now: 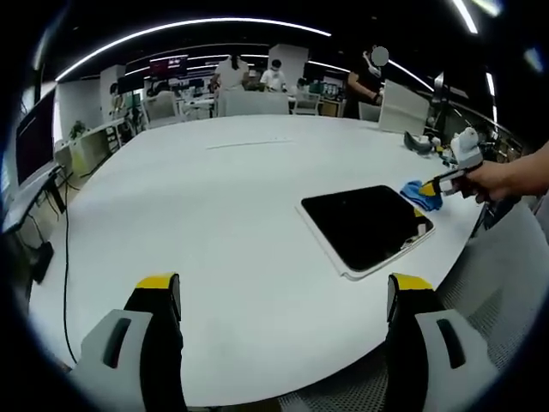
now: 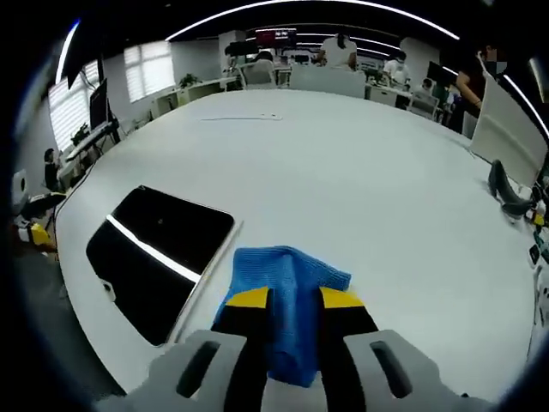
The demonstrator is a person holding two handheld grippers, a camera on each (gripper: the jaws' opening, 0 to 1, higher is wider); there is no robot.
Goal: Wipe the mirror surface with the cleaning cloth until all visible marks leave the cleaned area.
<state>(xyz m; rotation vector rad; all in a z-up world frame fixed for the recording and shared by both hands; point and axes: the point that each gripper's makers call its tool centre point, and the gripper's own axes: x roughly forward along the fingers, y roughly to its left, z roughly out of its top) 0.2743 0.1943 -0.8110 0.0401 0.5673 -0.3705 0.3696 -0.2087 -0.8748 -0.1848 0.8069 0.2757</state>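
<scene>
Right tongs (image 2: 287, 302): mine, clamped on the blue cloth (image 2: 287, 279), just beside the mirror's near edge. Left tongs (image 1: 283, 296): jaws apart, holding nothing, hovering above the white table (image 1: 223, 197). Mirror (image 1: 364, 225): flat on the table near its edge, dark, glossy; likely rigid and fragile, so press lightly. Cloth: soft, light, limp; I judge a bunched-fold grip best.

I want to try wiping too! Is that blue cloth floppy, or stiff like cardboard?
Probably floppy: the blue cloth bunches into soft folds between the right gripper jaws. It looks thin, so likely light. Pushed over the mirror, it would probably crumple or drag, not slide flat.
</scene>
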